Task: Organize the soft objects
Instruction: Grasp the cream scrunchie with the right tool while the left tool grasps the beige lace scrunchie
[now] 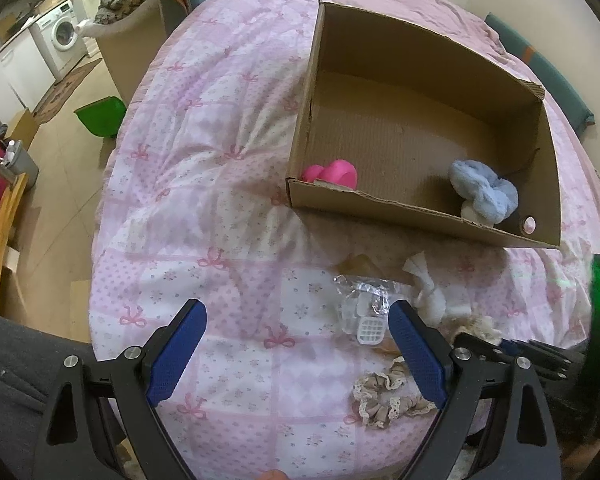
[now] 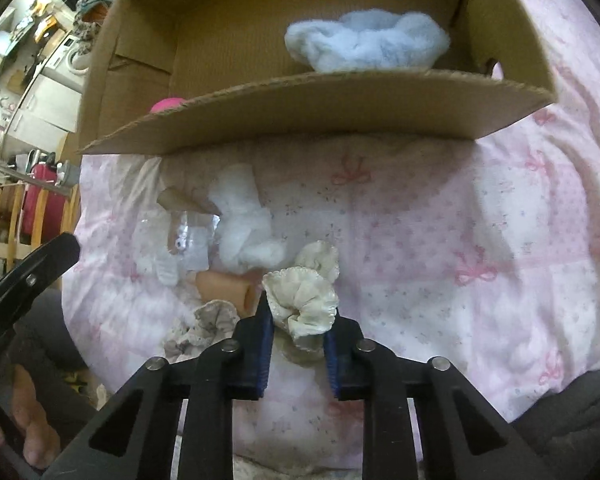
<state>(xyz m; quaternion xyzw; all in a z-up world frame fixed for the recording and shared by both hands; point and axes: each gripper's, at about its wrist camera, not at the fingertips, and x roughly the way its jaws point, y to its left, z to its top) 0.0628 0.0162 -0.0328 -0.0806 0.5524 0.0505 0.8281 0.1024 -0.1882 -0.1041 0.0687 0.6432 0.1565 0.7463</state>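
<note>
A cardboard box (image 1: 432, 216) lies on the pink quilt, with a pink item (image 1: 334, 174) and a fluffy blue scrunchie (image 1: 486, 194) inside; the box (image 2: 300, 116) and blue scrunchie (image 2: 364, 46) also show in the right wrist view. My right gripper (image 2: 298, 316) is shut on a cream lace-edged scrunchie (image 2: 304, 300) just above the quilt. My left gripper (image 1: 298, 320) is open and empty over the quilt. Near it lie a beige lace scrunchie (image 1: 384, 396), a white fluffy scrunchie (image 1: 430, 292) and a clear plastic packet (image 1: 360, 300).
A peach tube (image 2: 228, 292), a grey scrunchie (image 2: 204, 328) and the white fluffy scrunchie (image 2: 244, 220) lie left of my right gripper. The bed edge drops to the floor on the left, with a green bin (image 1: 100, 114) and a wooden chair (image 1: 0, 216) there.
</note>
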